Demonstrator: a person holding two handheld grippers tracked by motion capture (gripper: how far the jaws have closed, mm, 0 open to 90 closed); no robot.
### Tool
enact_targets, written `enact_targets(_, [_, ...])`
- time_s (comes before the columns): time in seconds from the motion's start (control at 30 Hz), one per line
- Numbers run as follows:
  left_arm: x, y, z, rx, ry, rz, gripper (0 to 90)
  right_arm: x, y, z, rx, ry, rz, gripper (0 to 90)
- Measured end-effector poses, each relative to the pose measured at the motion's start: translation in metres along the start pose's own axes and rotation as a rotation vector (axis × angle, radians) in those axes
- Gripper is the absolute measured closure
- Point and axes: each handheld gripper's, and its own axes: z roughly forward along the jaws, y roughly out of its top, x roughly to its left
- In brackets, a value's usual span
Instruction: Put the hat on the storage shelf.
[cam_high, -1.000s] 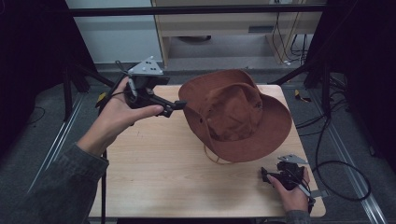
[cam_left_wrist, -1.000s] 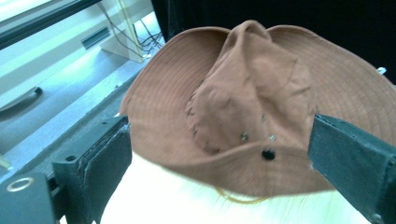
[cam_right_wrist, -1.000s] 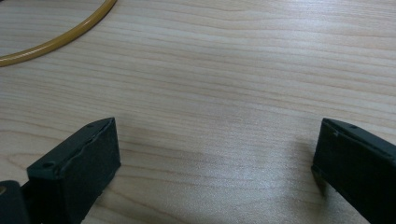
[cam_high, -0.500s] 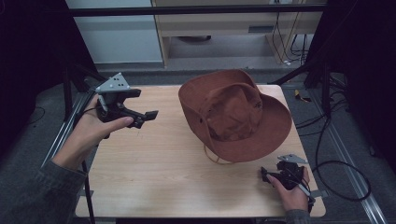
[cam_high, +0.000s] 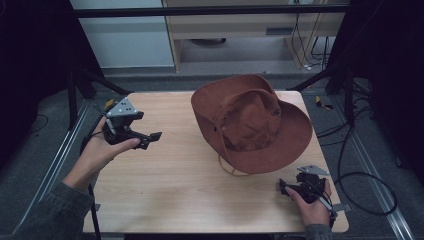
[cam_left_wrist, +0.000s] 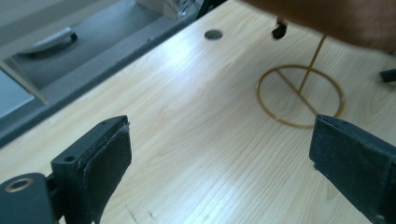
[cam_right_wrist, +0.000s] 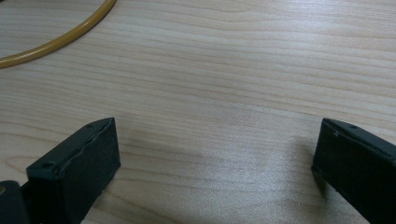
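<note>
Tabletop of pale wood (cam_high: 190, 190), seen from above, with a person's two forearms entering at six o'clock. At about nine o'clock, near the table's left edge, the left gripper (cam_high: 150, 137) is held in a hand just above the surface, its black jaws aimed toward three o'clock. In the left gripper view its jaws are spread wide with nothing between them, and bare wood lies beneath.

Moving toward the centre and on to about two o'clock lies the brown, wide-brimmed suede hat (cam_high: 250, 122), tilted so its crown leans toward the far edge and its brim slopes down toward the near right. It rests on the table, free of both grippers. A thin mustard-yellow chin cord (cam_high: 231, 170) loops out from under the brim at the hat's six o'clock and lies flat on the wood; the left gripper view shows it as a ring (cam_left_wrist: 299, 95) beyond the jaws.

At about five o'clock, near the table's front right corner, the right gripper (cam_high: 285, 187) sits low in the other hand, pointing toward nine o'clock. Its jaws are also spread wide and empty, with a curve of the cord (cam_right_wrist: 60, 39) nearby.

Judging by this, the hat is set down and neither gripper is working on it; any further handling would start with a fresh reach.
</note>
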Motion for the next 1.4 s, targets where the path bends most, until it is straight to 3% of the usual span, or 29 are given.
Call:
enact_targets(0.2, [-0.001,-0.018,0.016,0.034,-0.004,-0.013,5.2,0.0,0.0,0.0,-0.001,0.002,0.001,0.7])
enact_targets(0.57, [0.004,-0.044,0.03,0.075,0.022,-0.03,5.3,0.0,0.0,0.0,0.002,-0.003,-0.002,0.7])
enact_targets(0.97, [0.011,-0.075,0.052,0.119,0.024,-0.069,5.3,0.0,0.0,-0.001,0.0,-0.003,-0.008,0.7])
enact_targets(1.4, [0.008,-0.123,0.087,0.229,0.03,-0.114,4.8,0.0,0.0,-0.001,0.002,-0.004,-0.011,0.7])
